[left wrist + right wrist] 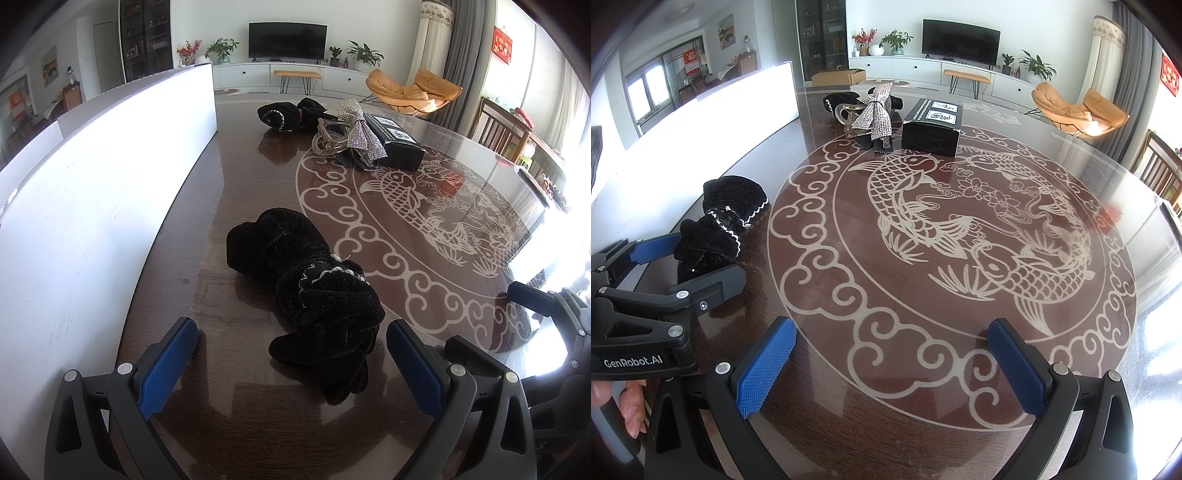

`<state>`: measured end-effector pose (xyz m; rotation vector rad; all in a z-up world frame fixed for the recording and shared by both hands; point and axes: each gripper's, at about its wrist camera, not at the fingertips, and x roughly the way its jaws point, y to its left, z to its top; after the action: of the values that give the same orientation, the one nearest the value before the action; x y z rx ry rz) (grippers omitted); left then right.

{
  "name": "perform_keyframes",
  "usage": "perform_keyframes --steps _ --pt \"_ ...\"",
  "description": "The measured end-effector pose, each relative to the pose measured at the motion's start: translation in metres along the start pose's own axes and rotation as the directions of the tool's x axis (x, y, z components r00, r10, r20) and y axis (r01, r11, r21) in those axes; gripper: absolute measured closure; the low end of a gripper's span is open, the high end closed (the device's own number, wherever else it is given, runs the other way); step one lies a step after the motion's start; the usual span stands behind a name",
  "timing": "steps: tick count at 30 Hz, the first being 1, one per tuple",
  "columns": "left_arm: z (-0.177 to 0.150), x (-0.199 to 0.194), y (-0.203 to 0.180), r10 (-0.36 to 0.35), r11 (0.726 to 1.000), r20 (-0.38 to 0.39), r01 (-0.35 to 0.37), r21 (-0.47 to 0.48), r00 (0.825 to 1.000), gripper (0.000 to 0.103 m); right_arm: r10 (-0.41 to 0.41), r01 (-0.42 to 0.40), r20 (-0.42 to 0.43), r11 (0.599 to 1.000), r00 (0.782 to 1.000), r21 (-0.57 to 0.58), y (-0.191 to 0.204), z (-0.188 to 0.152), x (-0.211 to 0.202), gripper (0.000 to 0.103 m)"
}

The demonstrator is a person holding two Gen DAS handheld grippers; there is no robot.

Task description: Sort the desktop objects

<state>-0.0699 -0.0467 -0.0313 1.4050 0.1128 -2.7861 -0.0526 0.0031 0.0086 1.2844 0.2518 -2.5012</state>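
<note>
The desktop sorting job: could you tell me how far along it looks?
Nothing looks sorted yet. Both the left gripper and right gripper are open and empty; the left brackets the near black velvet scrunchie. The rhinestone bow, black box and far scrunchie remain clustered.

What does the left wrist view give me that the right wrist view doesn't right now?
Only the left wrist view shows the near black velvet hair bow lying between the open left gripper fingers, seen lengthwise. Only the right wrist view shows the left gripper from the side, a hand at the lower left, and bare table between the open right gripper fingers. Both show the white board, silver bow clip and black box at the far side.
</note>
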Motion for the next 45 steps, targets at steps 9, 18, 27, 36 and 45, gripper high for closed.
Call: perform_keyframes --steps 9,18,27,36,45 --pt "0.001 0.003 -0.001 0.084 0.996 -0.017 -0.084 -0.009 0.996 0.000 0.000 0.000 0.000 1.000 1.000 0.001 0.000 0.000 0.000 0.000" --pt "0.001 0.004 -0.001 0.083 0.996 -0.017 -0.083 -0.009 0.996 0.000 0.001 -0.001 0.001 1.000 1.000 0.002 0.000 -0.001 0.000 0.000" --pt "0.001 0.004 -0.001 0.085 0.996 -0.017 -0.085 -0.009 0.996 0.000 0.001 -0.001 0.001 1.000 1.000 0.002 0.001 -0.001 -0.001 0.000" --pt "0.001 0.004 -0.001 0.085 0.996 -0.017 -0.085 -0.010 0.996 0.000 0.001 -0.001 0.001 1.000 1.000 0.002 0.000 0.000 0.000 0.000" --pt "0.001 0.005 -0.002 0.086 0.996 -0.016 -0.086 -0.009 0.996 0.000 0.028 -0.029 0.034 0.999 0.999 0.034 -0.013 0.001 -0.014 0.000"
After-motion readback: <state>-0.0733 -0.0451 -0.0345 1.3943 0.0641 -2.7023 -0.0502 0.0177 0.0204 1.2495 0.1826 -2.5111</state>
